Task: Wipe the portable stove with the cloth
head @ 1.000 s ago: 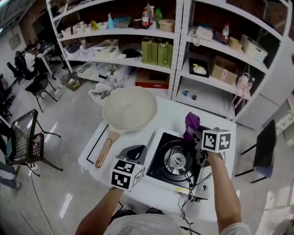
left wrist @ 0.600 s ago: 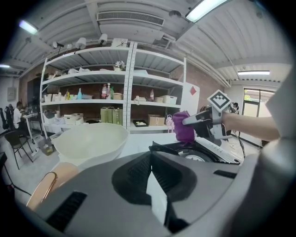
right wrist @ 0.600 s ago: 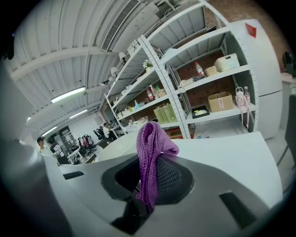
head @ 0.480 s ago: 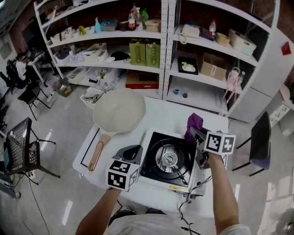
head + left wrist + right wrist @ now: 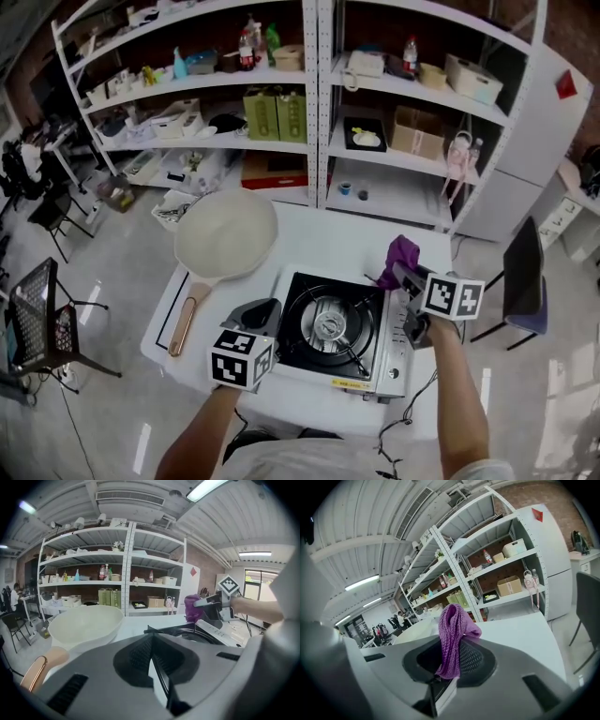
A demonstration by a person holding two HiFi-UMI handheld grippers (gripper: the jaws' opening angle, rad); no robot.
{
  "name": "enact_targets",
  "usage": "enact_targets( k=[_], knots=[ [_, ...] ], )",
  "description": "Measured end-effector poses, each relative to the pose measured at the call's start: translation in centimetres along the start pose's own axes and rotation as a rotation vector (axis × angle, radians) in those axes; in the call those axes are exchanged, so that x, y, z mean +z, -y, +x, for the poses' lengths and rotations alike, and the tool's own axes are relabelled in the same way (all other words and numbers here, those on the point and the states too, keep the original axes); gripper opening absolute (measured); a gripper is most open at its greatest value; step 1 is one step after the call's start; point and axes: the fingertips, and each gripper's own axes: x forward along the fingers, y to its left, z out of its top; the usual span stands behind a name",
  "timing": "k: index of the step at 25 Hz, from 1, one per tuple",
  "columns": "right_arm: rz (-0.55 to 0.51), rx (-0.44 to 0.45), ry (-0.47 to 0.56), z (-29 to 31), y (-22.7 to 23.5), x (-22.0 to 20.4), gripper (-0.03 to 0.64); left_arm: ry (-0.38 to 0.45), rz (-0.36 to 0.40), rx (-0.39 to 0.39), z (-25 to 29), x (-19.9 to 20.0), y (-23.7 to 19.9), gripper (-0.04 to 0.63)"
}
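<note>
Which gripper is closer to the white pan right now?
Left. The left gripper sits at the left edge of the stove, beside the handle of the white pan. The right gripper, clamping the purple cloth, is beyond the stove on its right side.

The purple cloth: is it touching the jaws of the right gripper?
Touching. The right gripper view shows the purple cloth pinched between the shut jaws of the right gripper, its free end standing up above them.

Purple knit cloth (image 5: 401, 255); blk stove (image 5: 294, 330) w/ silver edge; cream pan (image 5: 225, 234).
</note>
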Motion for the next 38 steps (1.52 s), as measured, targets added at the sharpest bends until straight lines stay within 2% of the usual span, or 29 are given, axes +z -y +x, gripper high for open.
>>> enact_targets(
  k=[7,15,21,28,38],
  knots=[
    [0.013,-0.004,0.031,-2.3,0.7,0.1,0.063,0.006,0.000,-0.009,0.4,0.7,0.6,0.006],
    [-0.054,0.013,0.106,-5.3,-3.3,0.5,0.063,0.035,0.022,-0.042,0.4,2.2,1.0,0.006],
    [-0.134,-0.053,0.168,-8.2,-6.9,0.0,0.063,0.063,0.052,-0.096,0.1,3.4,1.4,0.006],
    [-0.168,-0.141,0.206,-11.2,-9.4,-2.0,0.063,0.085,0.076,-0.150,-1.2,3.8,1.9,0.005],
    [-0.233,-0.230,0.226,-13.7,-12.8,-4.6,0.063,0.106,0.100,-0.168,-4.3,3.5,1.0,0.005]
  ],
)
